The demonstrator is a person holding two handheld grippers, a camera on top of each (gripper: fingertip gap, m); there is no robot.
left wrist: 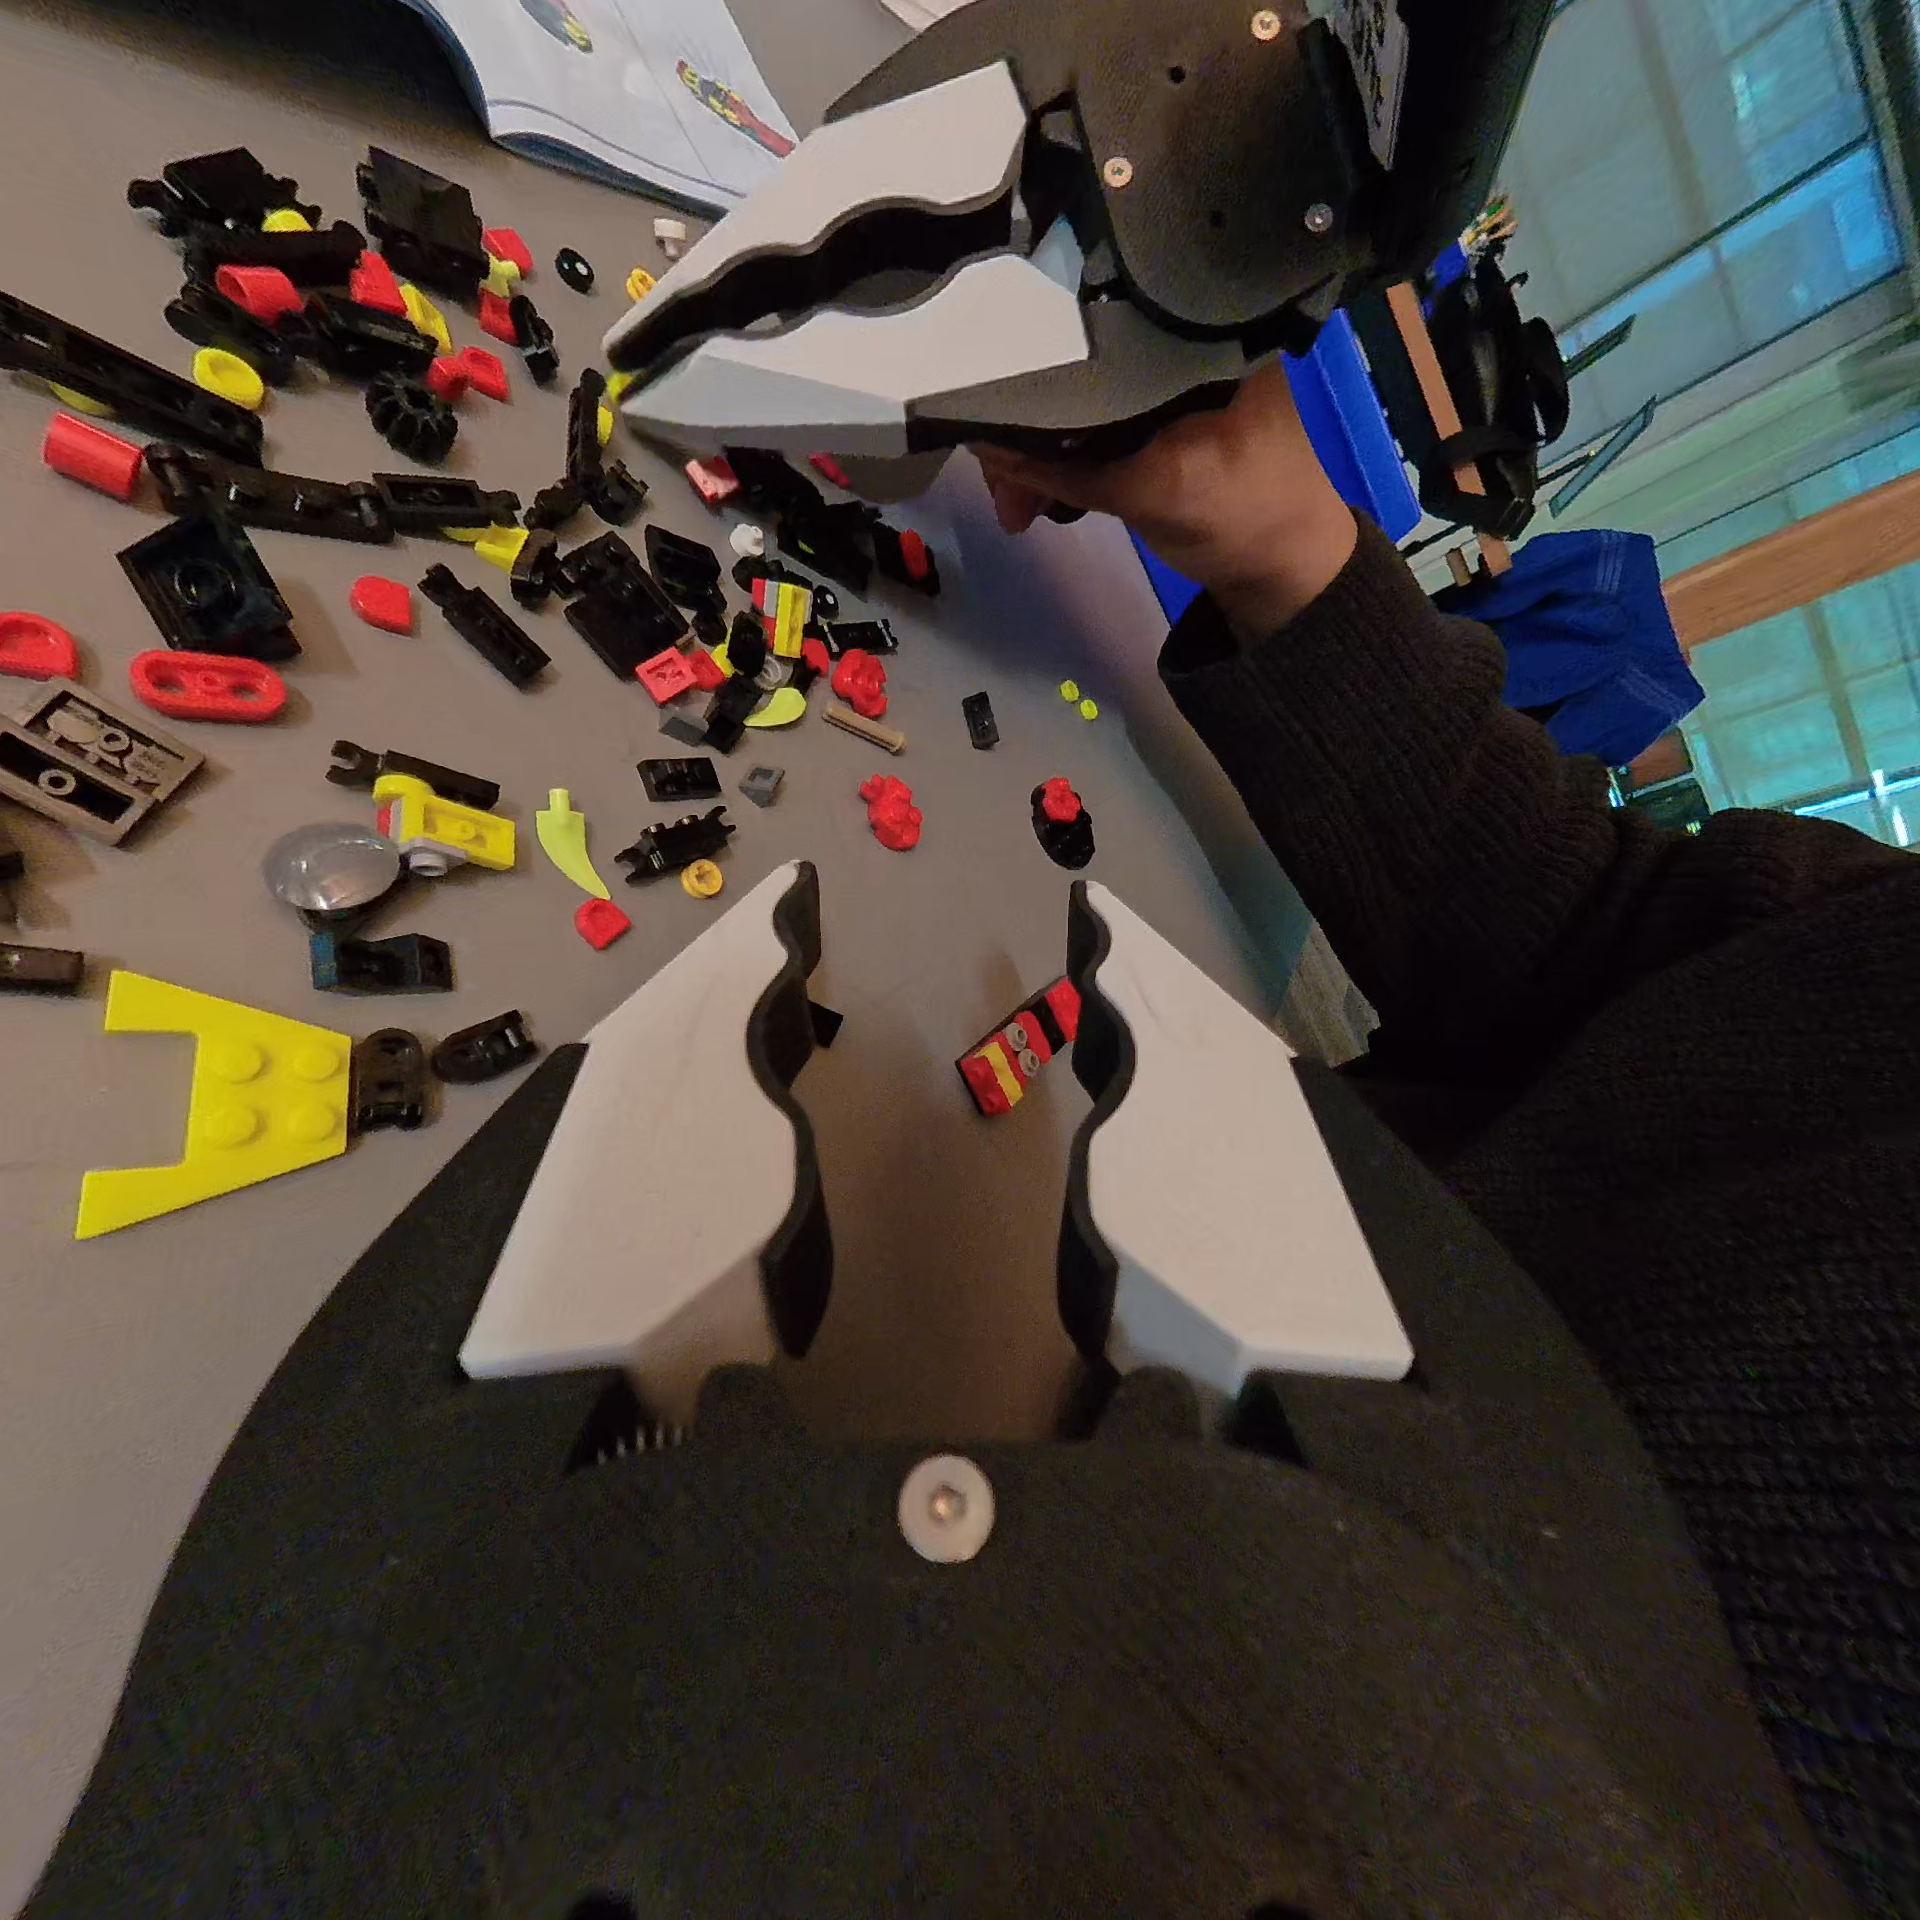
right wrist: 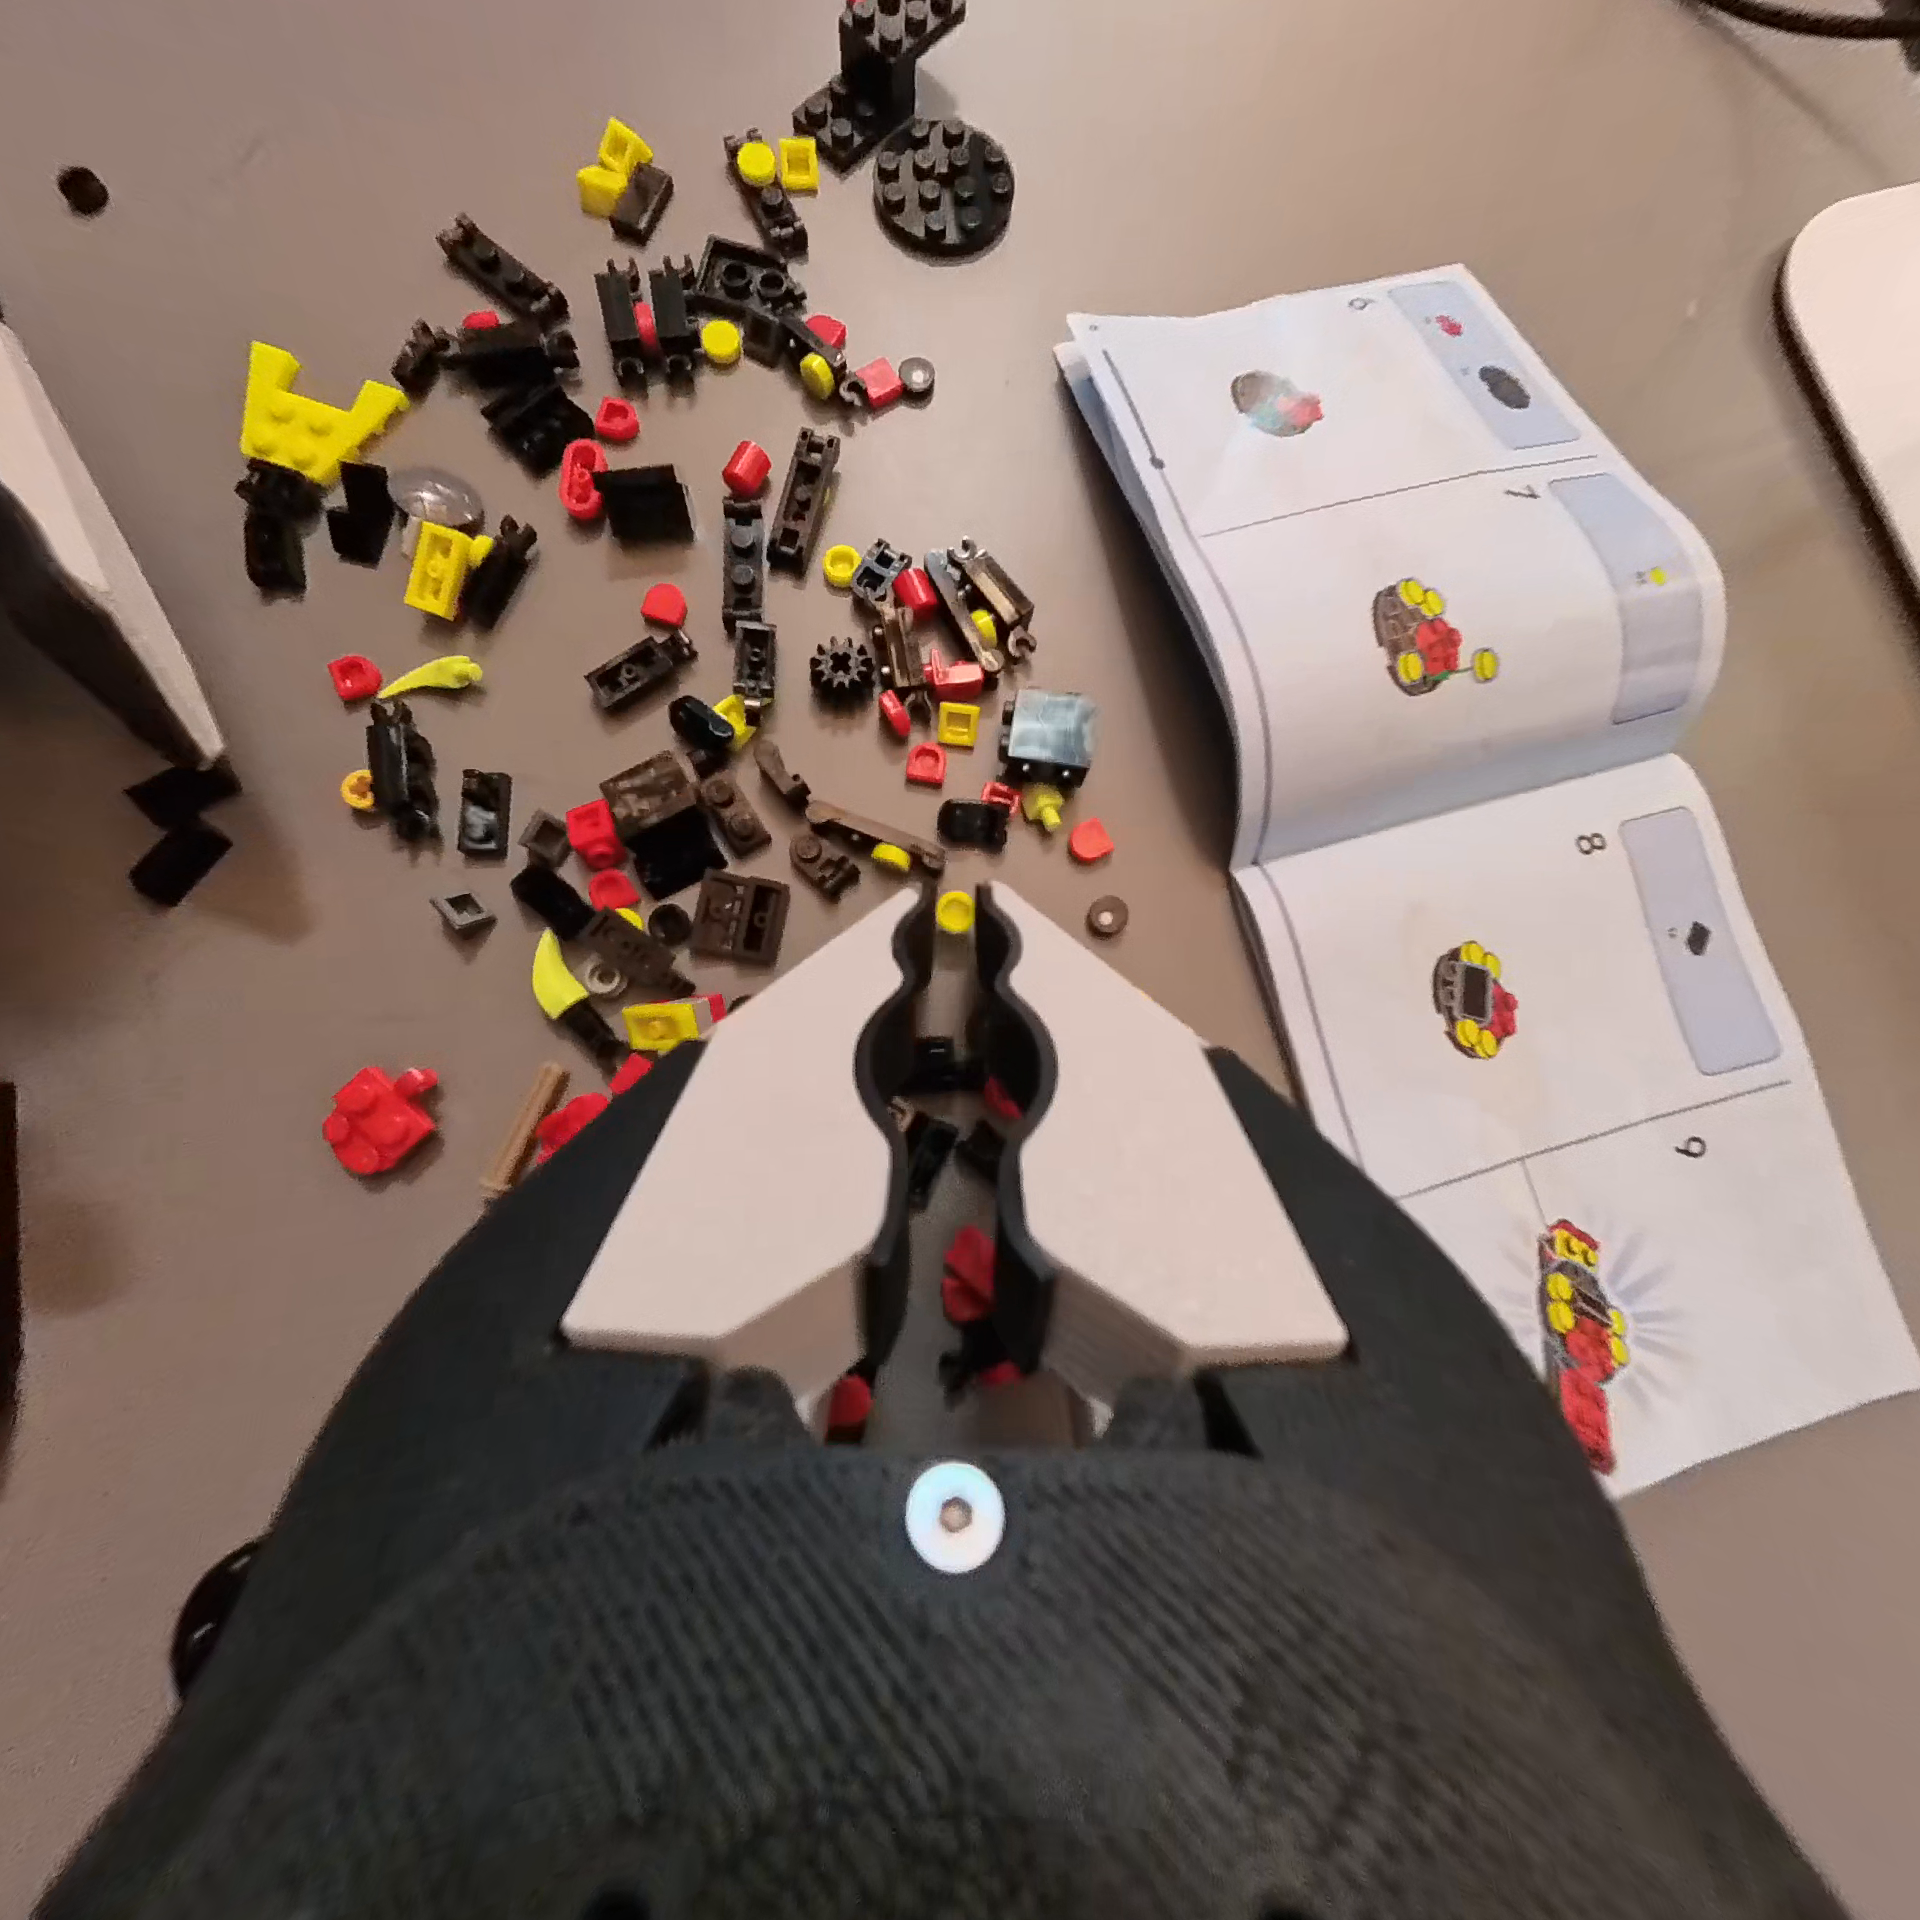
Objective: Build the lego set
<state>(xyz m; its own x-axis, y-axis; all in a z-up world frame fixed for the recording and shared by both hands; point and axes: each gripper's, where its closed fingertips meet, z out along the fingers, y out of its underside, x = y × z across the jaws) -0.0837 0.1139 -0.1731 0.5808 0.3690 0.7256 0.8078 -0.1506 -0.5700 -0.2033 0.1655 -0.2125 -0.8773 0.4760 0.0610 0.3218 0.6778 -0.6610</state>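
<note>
Many loose black, red and yellow lego pieces (right wrist: 665, 644) lie spread on the grey table (right wrist: 1195, 135). My right gripper (right wrist: 954, 902) is shut on a small round yellow piece (right wrist: 954, 914) at its fingertips, above the near edge of the pile. It also shows in the left wrist view (left wrist: 623, 379), tips pinched together over the pieces. My left gripper (left wrist: 940, 899) is open and empty, low over the table. A small red, black and yellow assembly (left wrist: 1016, 1047) lies just beside its right finger (left wrist: 1195, 1143).
An open instruction booklet (right wrist: 1455, 727) lies right of the pile. A round black plate (right wrist: 943, 187) and a black stack (right wrist: 883, 73) sit at the far side. A yellow wedge plate (left wrist: 239, 1101) lies left. A hand and dark sleeve (left wrist: 1403, 790) hold the right gripper. Left tips to right tips: about 15 cm.
</note>
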